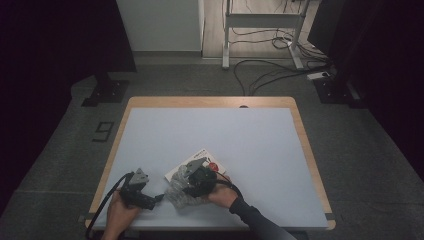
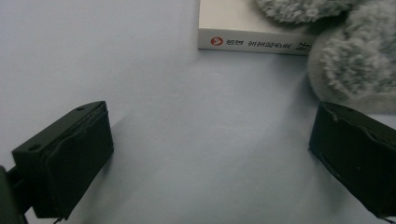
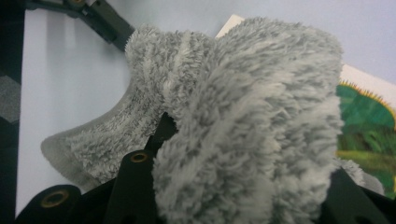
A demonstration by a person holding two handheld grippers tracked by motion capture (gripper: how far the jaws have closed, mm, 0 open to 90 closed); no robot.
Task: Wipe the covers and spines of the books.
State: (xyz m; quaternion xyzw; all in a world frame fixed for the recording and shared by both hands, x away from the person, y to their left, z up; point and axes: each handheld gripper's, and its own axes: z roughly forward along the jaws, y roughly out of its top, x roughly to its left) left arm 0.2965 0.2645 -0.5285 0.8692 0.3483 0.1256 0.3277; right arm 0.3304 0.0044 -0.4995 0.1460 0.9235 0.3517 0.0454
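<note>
Low in the high view, the right gripper (image 1: 192, 186) is clamped on the grey fluffy cloth (image 1: 177, 194), which lies partly over the book (image 1: 197, 162). The right gripper view shows the book's green cover (image 3: 366, 126); the left gripper view shows its lettered spine (image 2: 254, 43) between the left gripper's (image 2: 210, 154) wide-apart, empty jaws.

— Is there any writing to read?

— One printed line runs along the spine of the white book (image 2: 252, 39), in the left gripper view — dark characters, too small and blurred to make out.

— A logo?

— A small round red emblem (image 2: 216, 41) with a white mark sits at the left end of that spine. Its shape can't be told. The book's green cover picture (image 3: 366, 121) carries no legible words.
</note>
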